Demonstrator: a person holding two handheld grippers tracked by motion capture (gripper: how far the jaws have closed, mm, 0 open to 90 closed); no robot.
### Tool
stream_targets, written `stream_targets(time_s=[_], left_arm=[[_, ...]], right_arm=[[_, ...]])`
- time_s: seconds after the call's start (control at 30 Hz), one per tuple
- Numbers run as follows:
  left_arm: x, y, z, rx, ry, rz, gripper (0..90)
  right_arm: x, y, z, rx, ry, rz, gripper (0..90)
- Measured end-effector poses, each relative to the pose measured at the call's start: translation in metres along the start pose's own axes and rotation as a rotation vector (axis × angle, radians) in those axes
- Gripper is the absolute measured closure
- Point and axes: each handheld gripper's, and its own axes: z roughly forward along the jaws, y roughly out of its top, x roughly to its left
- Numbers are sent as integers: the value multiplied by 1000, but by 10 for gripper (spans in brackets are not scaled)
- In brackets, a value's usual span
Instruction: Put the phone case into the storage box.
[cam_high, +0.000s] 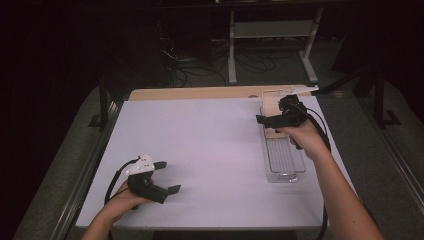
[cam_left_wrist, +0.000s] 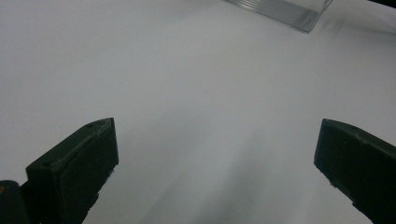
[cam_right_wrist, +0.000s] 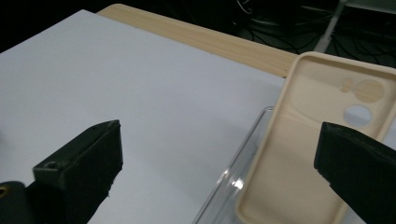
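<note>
Right tool (cam_high: 270, 120) released over one beige phone case (cam_right_wrist: 299, 158) in one clear tray (cam_high: 285, 160); left tool (cam_high: 167, 176) released.

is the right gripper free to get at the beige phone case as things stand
Probably yes. The right gripper hovers with its tongs wide open right by the beige phone case, which lies inner side up on the far end of the clear tray. Nothing covers it.

**Colours on your table**

Your phone case (cam_right_wrist: 299, 154) is pale beige. It lies in a clear, colourless tray (cam_high: 284, 162) with a ribbed floor. The table sheet (cam_high: 200, 150) is plain white over a light wood top (cam_high: 195, 93). Both your grippers (cam_high: 167, 176) (cam_high: 267, 119) have black jaws.
</note>
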Motion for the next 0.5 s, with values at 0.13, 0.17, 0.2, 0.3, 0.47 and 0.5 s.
stream_targets(time_s=[0.13,0.17,0.2,0.3,0.47,0.5], left_arm=[[0,0,-1,3,-1,5,0],[0,0,-1,3,-2,5,0],[0,0,-1,0,-1,1,0],[1,0,-1,-10,3,2,0],[1,0,-1,-5,3,-8,0],[1,0,-1,-5,2,-9,0]], right_arm=[[7,-7,-6,-14,30,-16,6],[8,-8,-7,-16,38,-16,6],[10,-11,-8,-19,44,-20,6],[13,-16,-11,-21,61,-25,6],[17,-25,-15,-30,78,-28,6],[18,-27,-15,-35,84,-32,6]])
